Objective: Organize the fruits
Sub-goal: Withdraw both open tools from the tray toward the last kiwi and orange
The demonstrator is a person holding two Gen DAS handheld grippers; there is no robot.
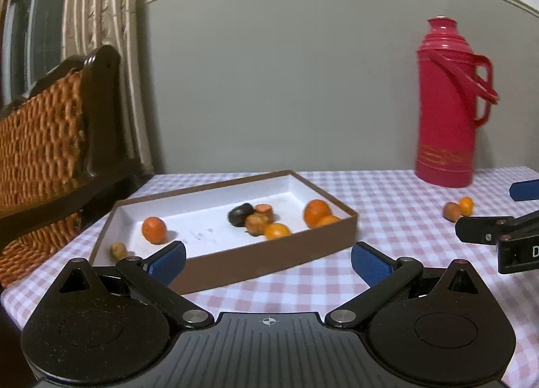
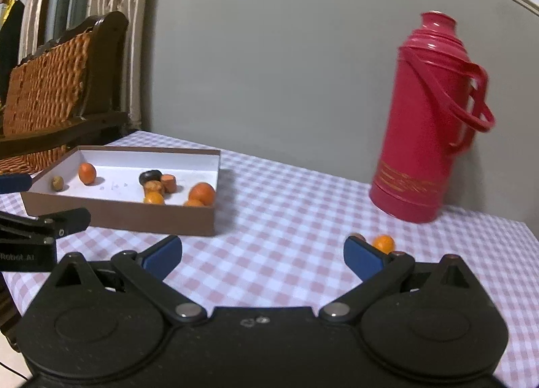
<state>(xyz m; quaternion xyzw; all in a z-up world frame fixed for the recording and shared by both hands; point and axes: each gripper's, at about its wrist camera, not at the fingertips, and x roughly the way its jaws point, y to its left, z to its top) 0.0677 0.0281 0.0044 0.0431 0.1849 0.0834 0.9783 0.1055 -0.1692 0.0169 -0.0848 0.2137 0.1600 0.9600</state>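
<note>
Both claws, left claw (image 1: 267, 261) and right claw (image 2: 262, 258), gape wide and empty above the desk (image 2: 286, 219), seemingly readied for the two loose fruits (image 2: 383, 242) outside the box (image 2: 118, 216).

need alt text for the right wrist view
The open right gripper hovers over a pink checked tablecloth, with an orange fruit just beyond its right jaw. To the left a brown box holds several fruits; a red thermos stands at the back right.
</note>
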